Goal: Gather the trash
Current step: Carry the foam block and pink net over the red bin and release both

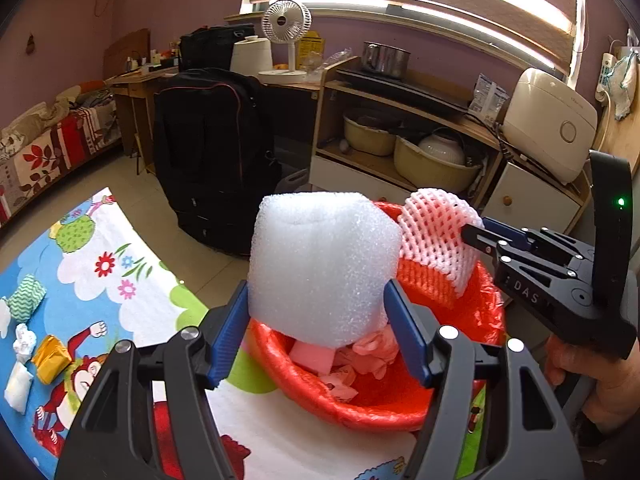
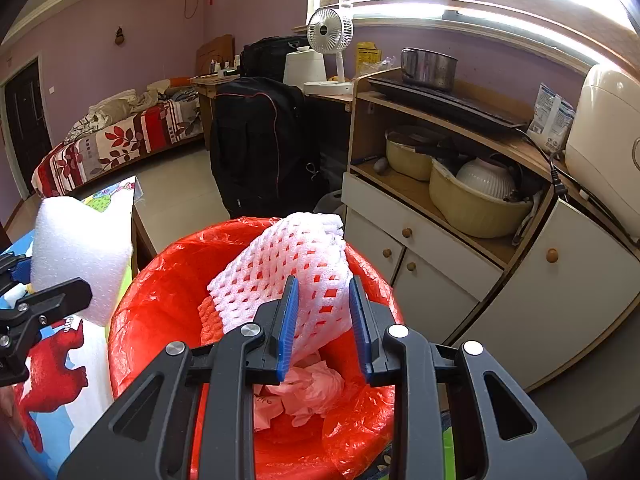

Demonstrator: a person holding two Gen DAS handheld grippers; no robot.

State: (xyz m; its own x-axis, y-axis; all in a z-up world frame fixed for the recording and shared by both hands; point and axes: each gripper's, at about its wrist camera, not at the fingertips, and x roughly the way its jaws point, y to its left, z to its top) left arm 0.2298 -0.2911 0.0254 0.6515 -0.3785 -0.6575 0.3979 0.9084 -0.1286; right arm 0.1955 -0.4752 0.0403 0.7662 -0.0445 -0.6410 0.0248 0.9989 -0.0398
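My left gripper (image 1: 316,300) is shut on a white foam roll (image 1: 320,264) and holds it over the near rim of the red-lined trash bin (image 1: 360,412). The roll also shows in the right wrist view (image 2: 80,252). My right gripper (image 2: 324,308) is shut on a white foam fruit net (image 2: 288,272) and holds it above the bin (image 2: 160,304). In the left wrist view the net (image 1: 436,240) hangs from the right gripper (image 1: 476,232) over the bin's far side. Crumpled pink paper (image 2: 308,388) lies inside the bin.
On the cartoon-print tablecloth (image 1: 132,280) at the left lie a green wavy packet (image 1: 26,298), a crumpled white tissue (image 1: 24,342), a gold wrapper (image 1: 50,358) and a white packet (image 1: 18,386). A black suitcase (image 1: 216,152) and a wooden cabinet (image 2: 460,240) stand behind the bin.
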